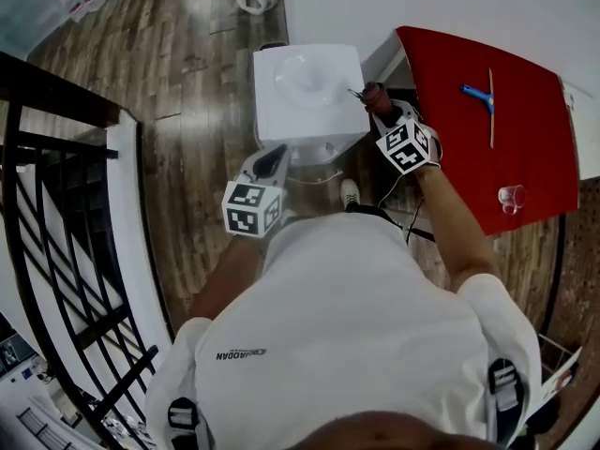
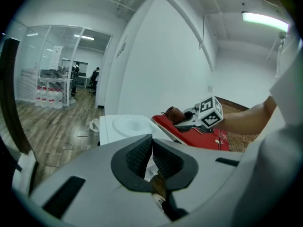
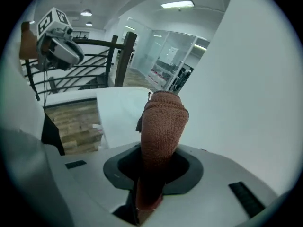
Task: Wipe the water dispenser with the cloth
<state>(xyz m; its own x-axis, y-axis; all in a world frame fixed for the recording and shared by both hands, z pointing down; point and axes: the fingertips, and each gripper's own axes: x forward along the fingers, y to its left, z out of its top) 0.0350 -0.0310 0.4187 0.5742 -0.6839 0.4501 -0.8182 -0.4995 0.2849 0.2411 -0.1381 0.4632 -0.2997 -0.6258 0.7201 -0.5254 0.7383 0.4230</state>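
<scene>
Gripping a rust-brown cloth [image 3: 163, 122], the right gripper [image 1: 382, 103] has its fingers [image 3: 189, 167] clenched on the lower part of the fabric, which stands up between them as a rolled, rounded wad and sticks out well past their tips. Just beyond those fingers and a little to their left lies the flat white top of the water dispenser [image 1: 309, 101]. In the head view the cloth sits at the dispenser's top right corner, at or just above its edge; whether it touches the surface cannot be told. The left gripper [image 2: 151, 148] has its ribbed dark fingers [image 2: 137, 157] pressed together at their tips with nothing caught between them. The dispenser's top, with its round sunken well, lies ahead of them and slightly to their left. In the head view these fingers hang at the front left corner of the dispenser, below its top, with the cloth well off to their right across the machine. Out past the right fingers, on their right side, a red desk [image 1: 530, 157] carries a blue-handled tool [image 1: 478, 94] and a small clear glass [image 1: 511, 197], both well apart from the cloth.
</scene>
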